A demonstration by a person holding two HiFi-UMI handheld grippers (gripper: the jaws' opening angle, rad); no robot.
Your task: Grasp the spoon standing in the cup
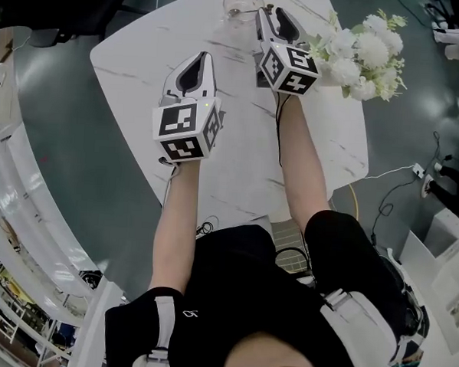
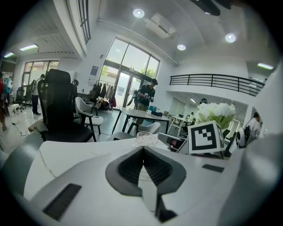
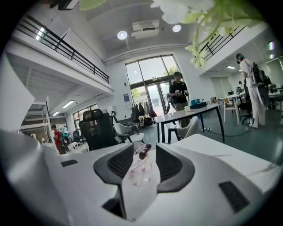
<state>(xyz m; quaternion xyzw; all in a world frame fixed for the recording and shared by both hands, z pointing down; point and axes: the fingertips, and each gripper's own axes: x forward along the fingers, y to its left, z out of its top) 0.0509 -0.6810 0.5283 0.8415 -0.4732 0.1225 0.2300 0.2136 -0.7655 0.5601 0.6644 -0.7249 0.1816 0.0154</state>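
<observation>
Clear cup (image 1: pixel 243 2) at far edge of white table (image 1: pixel 143 67), with spoon (image 3: pixel 144 151) standing inside, near upright, leaning slightly, dark knob uppermost. Right gripper (image 1: pixel 270 16) just short of cup, jaws spread wide and empty, spoon framed in the gap but untouched; left gripper (image 1: pixel 199 58) farther back and left of cup, jaws closed on nothing, so right judged nearer for the grasp. Spoon legible only in right gripper view; cup rim alone in head view, white flowers (image 1: pixel 359 51) right of cup.
</observation>
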